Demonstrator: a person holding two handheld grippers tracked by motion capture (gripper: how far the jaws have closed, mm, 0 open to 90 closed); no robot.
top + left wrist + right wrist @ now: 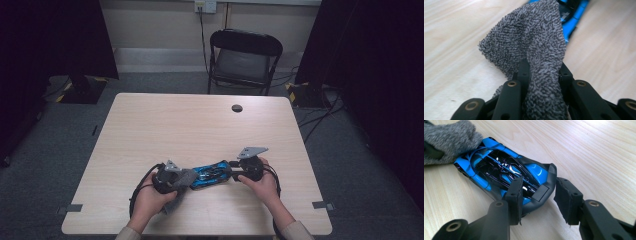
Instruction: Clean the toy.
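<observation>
While right gripper (pixel 537 202) clamps blue-and-black toy car (pixel 506 171) near table's (pixel 200 120) front edge, wiping with pinched fuzzy grey cloth (pixel 536 50) in left gripper (pixel 543 72); next, probably rubbing along roof.

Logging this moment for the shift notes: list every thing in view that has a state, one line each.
left gripper: shut on the grey cloth.
grey cloth: bunched, pinched between the jaws, its far end lying on the toy car.
right gripper: jaws clamped on the toy car's black end.
toy car: blue and black, upright on the table.
table: light wood, bearing the car.
folding chair: unfolded, empty, behind the table.
</observation>
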